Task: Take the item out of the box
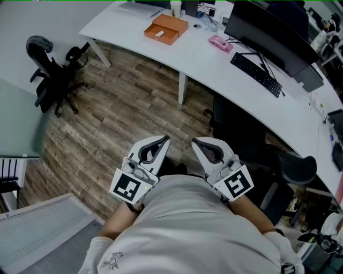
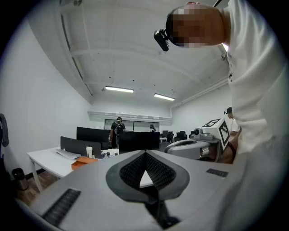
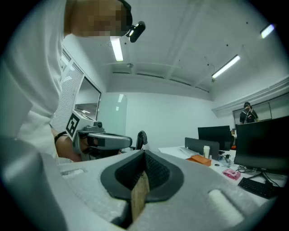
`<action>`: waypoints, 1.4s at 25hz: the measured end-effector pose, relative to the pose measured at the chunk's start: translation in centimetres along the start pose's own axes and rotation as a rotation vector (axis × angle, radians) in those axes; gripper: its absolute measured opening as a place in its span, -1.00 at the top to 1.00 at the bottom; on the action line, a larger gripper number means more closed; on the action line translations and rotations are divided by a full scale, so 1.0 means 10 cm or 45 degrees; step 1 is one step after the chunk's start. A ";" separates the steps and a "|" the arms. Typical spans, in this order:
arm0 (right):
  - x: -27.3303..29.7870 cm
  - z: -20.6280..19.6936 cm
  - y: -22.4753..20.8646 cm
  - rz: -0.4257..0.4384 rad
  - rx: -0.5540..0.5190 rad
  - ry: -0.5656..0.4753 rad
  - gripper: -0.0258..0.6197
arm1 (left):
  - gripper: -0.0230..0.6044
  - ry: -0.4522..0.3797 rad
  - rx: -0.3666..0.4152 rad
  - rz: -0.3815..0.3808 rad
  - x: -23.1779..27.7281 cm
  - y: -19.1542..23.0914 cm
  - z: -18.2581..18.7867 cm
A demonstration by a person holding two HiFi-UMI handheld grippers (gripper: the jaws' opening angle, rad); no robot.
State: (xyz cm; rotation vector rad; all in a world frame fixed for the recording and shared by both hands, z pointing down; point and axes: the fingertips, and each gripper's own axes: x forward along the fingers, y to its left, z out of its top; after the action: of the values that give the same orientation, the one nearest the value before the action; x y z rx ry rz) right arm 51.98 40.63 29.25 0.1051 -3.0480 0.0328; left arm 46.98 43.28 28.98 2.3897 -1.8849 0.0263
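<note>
At the far left a black swivel office chair (image 1: pixel 51 75) stands on the brown wood-pattern plank floor (image 1: pixel 107 123), and below it, in the lower left corner, lies a grey ribbed panel (image 1: pixel 45 230). Next comes the left gripper (image 1: pixel 162 140), a white two-jaw tool with a black-and-white marker cube, held level just in front of the person's white shirt (image 1: pixel 193 230); its jaws are closed tip to tip with nothing between them (its own view shows only a small triangular gap behind the meeting tips). Above it, well apart from both tools, the shallow open orange cardboard box (image 1: pixel 166 29) sits on the long curved white desk (image 1: pixel 203 59). The small white item (image 1: pixel 159 33) lies inside the box, near its lower left side, untouched. A white paper cup (image 1: pixel 176 8) stands just beyond the box. Beside the left tool, near but not touching it, the right gripper (image 1: pixel 197 142) of the same make also points level over the floor, and its jaws are pressed together and empty. Further right on the desk are a flat pink object (image 1: pixel 220 44), then a black keyboard (image 1: pixel 256 74) lying at a slant, and behind it a wide black monitor (image 1: pixel 270 35). A dark chair seat (image 1: pixel 297 166) shows at the right, below the desk edge.
</note>
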 end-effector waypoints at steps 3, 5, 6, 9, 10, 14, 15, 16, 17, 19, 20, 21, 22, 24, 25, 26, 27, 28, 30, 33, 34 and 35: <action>0.10 0.00 -0.02 -0.001 -0.002 0.004 0.92 | 0.93 -0.002 -0.010 0.003 0.00 0.12 -0.01; 0.19 -0.01 -0.04 -0.001 -0.003 0.014 0.92 | 0.93 -0.004 -0.015 0.003 0.00 0.21 -0.02; 0.25 -0.02 -0.05 0.002 -0.003 0.022 0.92 | 0.93 -0.005 -0.019 0.004 0.00 0.28 -0.03; 0.48 -0.06 -0.06 0.028 0.013 0.043 0.92 | 0.93 -0.025 -0.032 0.012 0.00 0.50 0.00; 0.56 -0.06 -0.06 0.037 0.018 0.045 0.92 | 0.93 -0.030 -0.035 0.015 -0.01 0.59 0.00; 0.98 -0.06 -0.11 0.043 -0.007 0.059 0.92 | 0.93 -0.027 -0.047 0.027 -0.06 1.03 -0.07; 1.11 -0.04 -0.14 0.040 -0.019 0.054 0.92 | 0.93 -0.047 -0.046 0.025 -0.06 1.16 -0.02; 1.24 -0.02 -0.16 0.037 -0.027 0.048 0.92 | 0.93 -0.072 -0.043 0.021 -0.05 1.29 0.07; 1.37 0.02 -0.17 0.034 -0.029 0.045 0.92 | 0.93 -0.092 -0.041 0.018 -0.06 1.43 0.14; 1.64 0.10 -0.18 0.031 -0.048 0.032 0.92 | 0.93 -0.093 -0.038 0.020 -0.13 1.71 0.19; 1.77 0.14 -0.18 0.034 -0.061 0.025 0.92 | 0.93 -0.080 -0.034 0.024 -0.18 1.86 0.18; 1.90 0.19 -0.18 0.038 -0.068 0.023 0.92 | 0.93 -0.069 -0.028 0.026 -0.24 2.01 0.18; 2.03 0.23 -0.16 0.041 -0.070 0.026 0.92 | 0.93 -0.074 -0.018 0.026 -0.29 2.15 0.22; 2.24 0.29 -0.14 0.040 -0.063 0.032 0.92 | 0.93 -0.104 0.003 0.026 -0.36 2.39 0.32; 2.34 0.30 -0.15 0.037 -0.068 0.029 0.92 | 0.93 -0.095 0.004 0.029 -0.38 2.50 0.32; 2.43 0.31 -0.17 0.035 -0.073 0.023 0.92 | 0.93 -0.094 0.000 0.032 -0.40 2.59 0.33; 2.51 0.32 -0.18 0.034 -0.073 0.020 0.92 | 0.93 -0.119 -0.005 0.033 -0.41 2.67 0.38; 2.59 0.32 -0.18 0.036 -0.071 0.020 0.92 | 0.93 -0.153 -0.008 0.033 -0.43 2.73 0.44; 2.73 0.33 -0.16 0.047 -0.072 0.021 0.92 | 0.93 -0.167 -0.011 0.034 -0.48 2.84 0.46; 2.93 0.35 -0.19 0.070 -0.075 0.017 0.92 | 0.93 -0.133 -0.013 0.059 -0.52 3.02 0.41; 2.98 0.35 -0.20 0.079 -0.073 0.015 0.92 | 0.93 -0.127 -0.013 0.073 -0.53 3.07 0.39; 3.03 0.34 -0.22 0.088 -0.071 0.013 0.92 | 0.93 -0.120 -0.012 0.087 -0.53 3.12 0.36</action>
State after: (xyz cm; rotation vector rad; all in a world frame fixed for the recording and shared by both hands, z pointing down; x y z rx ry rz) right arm 21.74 36.33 28.70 -0.0048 -3.0383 -0.0470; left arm 15.29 40.97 27.03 2.3591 -2.0019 -0.0922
